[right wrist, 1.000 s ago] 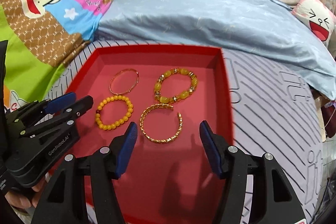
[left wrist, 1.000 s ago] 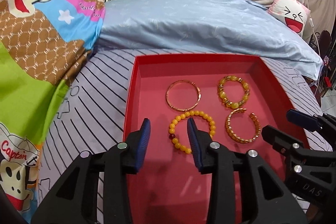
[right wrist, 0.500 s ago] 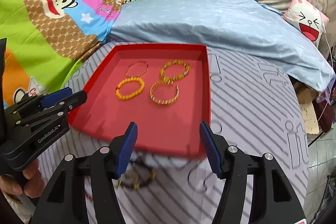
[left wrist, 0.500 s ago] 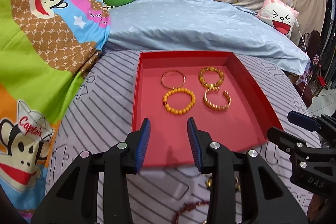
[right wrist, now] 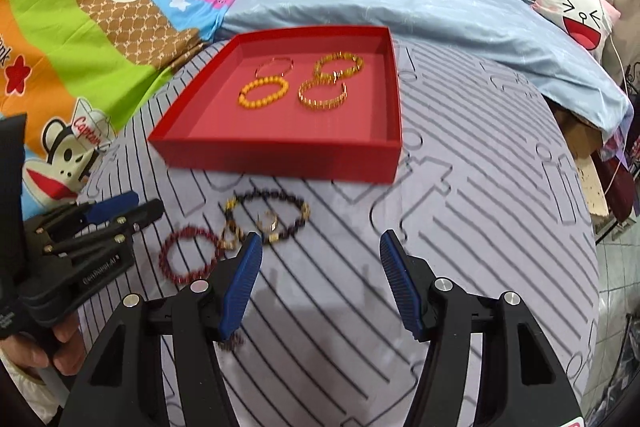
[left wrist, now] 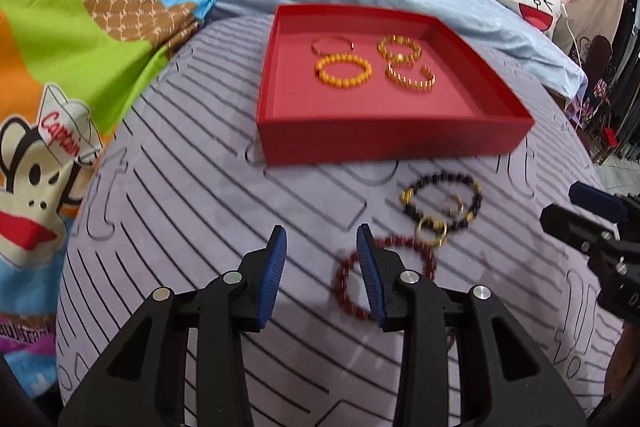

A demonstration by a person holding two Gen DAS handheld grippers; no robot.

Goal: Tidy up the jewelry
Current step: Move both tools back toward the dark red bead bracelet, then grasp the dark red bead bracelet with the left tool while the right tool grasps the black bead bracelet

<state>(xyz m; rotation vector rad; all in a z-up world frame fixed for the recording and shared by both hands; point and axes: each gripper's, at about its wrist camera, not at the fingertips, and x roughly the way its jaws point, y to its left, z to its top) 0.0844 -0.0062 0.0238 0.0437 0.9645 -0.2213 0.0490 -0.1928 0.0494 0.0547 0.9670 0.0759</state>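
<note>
Red tray (left wrist: 384,143) — four bracelets inside, three bracelets outside, jaws empty

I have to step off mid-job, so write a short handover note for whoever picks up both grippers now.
Left gripper: open, empty, over the striped sheet, beside the dark red bead bracelet.
Right gripper: open wider, empty, over the sheet in front of the loose pieces.
Done: four pieces lie in the red tray: thin bangle, yellow bead bracelet, gold bead bracelet, open gold cuff.
Left: the red bracelet, the black bead bracelet and the small gold pieces by it, all on the sheet in front of the tray. Another item shows under the right gripper, unclear.
</note>
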